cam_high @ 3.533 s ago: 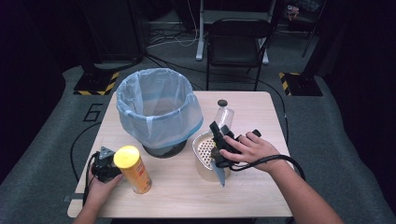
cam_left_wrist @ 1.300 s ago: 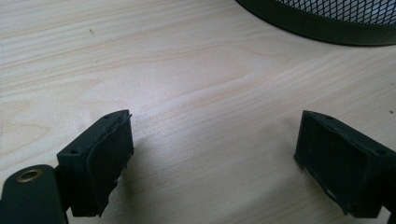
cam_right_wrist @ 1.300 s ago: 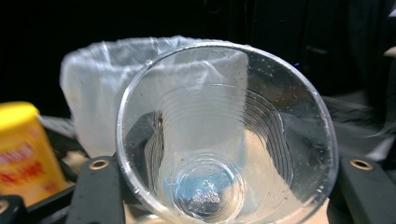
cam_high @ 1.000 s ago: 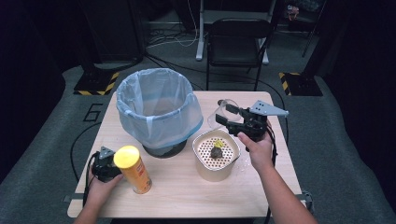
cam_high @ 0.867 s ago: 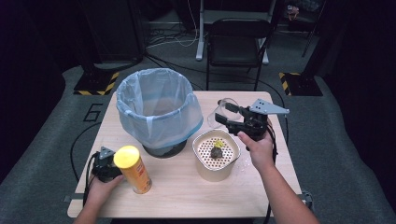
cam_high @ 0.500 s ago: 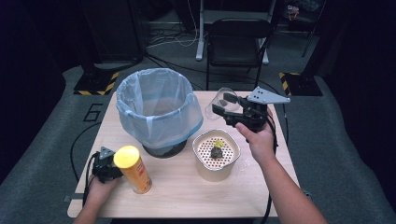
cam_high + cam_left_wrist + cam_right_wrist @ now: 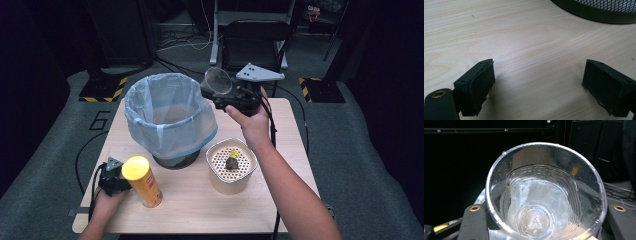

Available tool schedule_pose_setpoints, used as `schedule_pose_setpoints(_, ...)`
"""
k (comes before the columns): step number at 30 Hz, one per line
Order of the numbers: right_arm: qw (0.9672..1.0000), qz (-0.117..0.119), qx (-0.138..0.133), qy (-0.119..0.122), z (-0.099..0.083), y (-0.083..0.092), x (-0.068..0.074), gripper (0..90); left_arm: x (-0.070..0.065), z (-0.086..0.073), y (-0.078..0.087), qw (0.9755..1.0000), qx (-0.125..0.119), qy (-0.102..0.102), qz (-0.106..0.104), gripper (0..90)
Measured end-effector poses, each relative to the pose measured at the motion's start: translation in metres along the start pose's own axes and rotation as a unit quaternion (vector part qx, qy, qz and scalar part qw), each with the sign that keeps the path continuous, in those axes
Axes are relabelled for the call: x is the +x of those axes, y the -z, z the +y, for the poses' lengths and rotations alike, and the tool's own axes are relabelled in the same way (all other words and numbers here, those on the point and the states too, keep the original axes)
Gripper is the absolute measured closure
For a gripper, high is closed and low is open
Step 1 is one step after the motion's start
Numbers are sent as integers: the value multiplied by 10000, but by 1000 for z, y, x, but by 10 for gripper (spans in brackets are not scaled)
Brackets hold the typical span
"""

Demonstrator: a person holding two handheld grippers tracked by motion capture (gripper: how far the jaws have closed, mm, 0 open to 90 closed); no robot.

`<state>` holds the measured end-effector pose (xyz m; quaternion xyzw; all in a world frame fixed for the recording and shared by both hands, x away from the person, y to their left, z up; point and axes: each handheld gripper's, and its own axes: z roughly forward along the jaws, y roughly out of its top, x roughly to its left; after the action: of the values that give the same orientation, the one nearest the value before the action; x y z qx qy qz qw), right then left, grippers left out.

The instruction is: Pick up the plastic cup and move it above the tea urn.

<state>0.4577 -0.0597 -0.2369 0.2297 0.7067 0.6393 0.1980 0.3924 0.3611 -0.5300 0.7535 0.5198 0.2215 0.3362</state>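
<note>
The right gripper (image 7: 216, 91) pinches a clear plastic cup (image 7: 217, 81), lifted and tipped beside the rim of the lined bin (image 7: 170, 117); dropping it in seems left. The left gripper (image 7: 114, 176) rests spread on the surface (image 7: 280, 130) beside the yellow-lidded can (image 7: 141, 180).

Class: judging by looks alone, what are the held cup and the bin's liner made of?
Cup: probably clear thin plastic; see-through, glossy, with ridged rings and droplets inside. Liner: apparently thin translucent pale blue plastic film, wrinkled and folded over the bin's rim.
</note>
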Motion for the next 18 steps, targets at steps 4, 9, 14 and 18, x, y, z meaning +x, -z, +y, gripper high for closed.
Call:
schedule_pose_setpoints(4, 10000, -18, 72, -45, 2, -19, 2, 337, 0, 0, 0, 10000, -1, 0, 1, 105)
schedule_pose_setpoints(9, 9998, 148, 117, 23, -1, -44, 0, 330, 0, 0, 0, 10000, -1, 1, 1, 105)
schedule_pose_setpoints(14, 9996, 220, 94, -112, -3, -58, 1, 329, 0, 0, 0, 10000, -3, 3, 1, 105)
schedule_pose_setpoints(18, 9997, 191, 150, -28, -5, -66, 3, 330, 0, 0, 0, 10000, 0, -2, 1, 105)
